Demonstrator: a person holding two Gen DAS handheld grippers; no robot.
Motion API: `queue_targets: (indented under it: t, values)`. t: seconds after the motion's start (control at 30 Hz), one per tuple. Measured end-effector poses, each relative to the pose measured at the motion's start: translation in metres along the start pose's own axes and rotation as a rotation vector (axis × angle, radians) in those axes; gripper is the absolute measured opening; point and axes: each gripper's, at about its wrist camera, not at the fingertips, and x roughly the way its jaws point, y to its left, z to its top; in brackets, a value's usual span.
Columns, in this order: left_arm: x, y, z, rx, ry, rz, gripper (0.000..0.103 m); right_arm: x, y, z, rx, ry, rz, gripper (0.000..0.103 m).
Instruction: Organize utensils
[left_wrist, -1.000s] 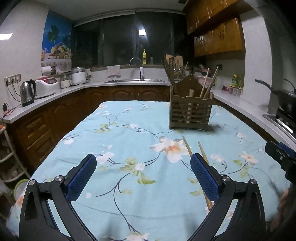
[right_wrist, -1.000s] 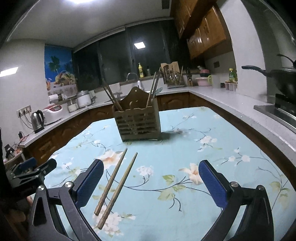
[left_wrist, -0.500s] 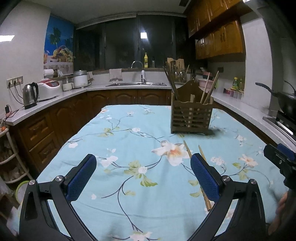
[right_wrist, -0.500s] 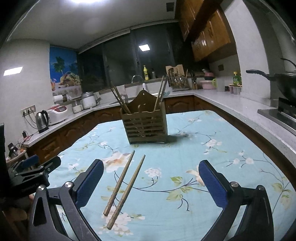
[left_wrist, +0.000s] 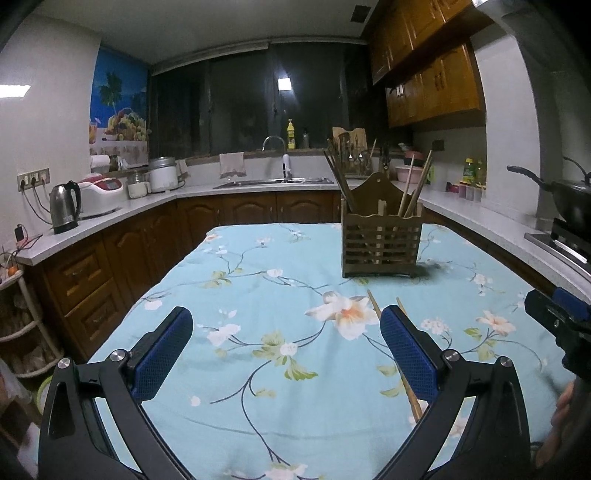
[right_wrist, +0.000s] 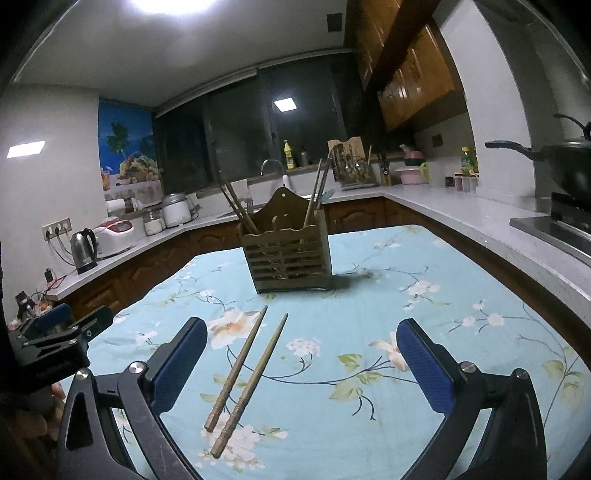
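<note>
Both grippers wide open, holding nothing. Left gripper (left_wrist: 286, 356) over the floral tablecloth (left_wrist: 258, 302), level with table (left_wrist: 184, 258) edge at 6 o'clock. Right gripper (right_wrist: 301, 360) likewise spread, hovering above the cloth.

Two loose chopsticks (right_wrist: 245, 373) flat on the cloth, side by side, just inside the right gripper's left finger, tips toward 12 o'clock. In left view, partly hidden behind the right finger (left_wrist: 406, 354).

Wooden utensil holder (right_wrist: 288, 254) upright at 12 o'clock from the chopsticks, well apart, more chopsticks standing in it.

Versus 1.0 s ago: both views pitched up and nearer the holder; chopsticks and holder unmoved on cloth; finger spacing unchanged.
</note>
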Motion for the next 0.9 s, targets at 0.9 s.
queue_targets:
  t: [0.9]
  values:
    - [-0.030,0.017,0.014,-0.024,-0.102,0.009,0.103,-0.087,0.006,0.077,0.077,-0.163,0.100,0.103]
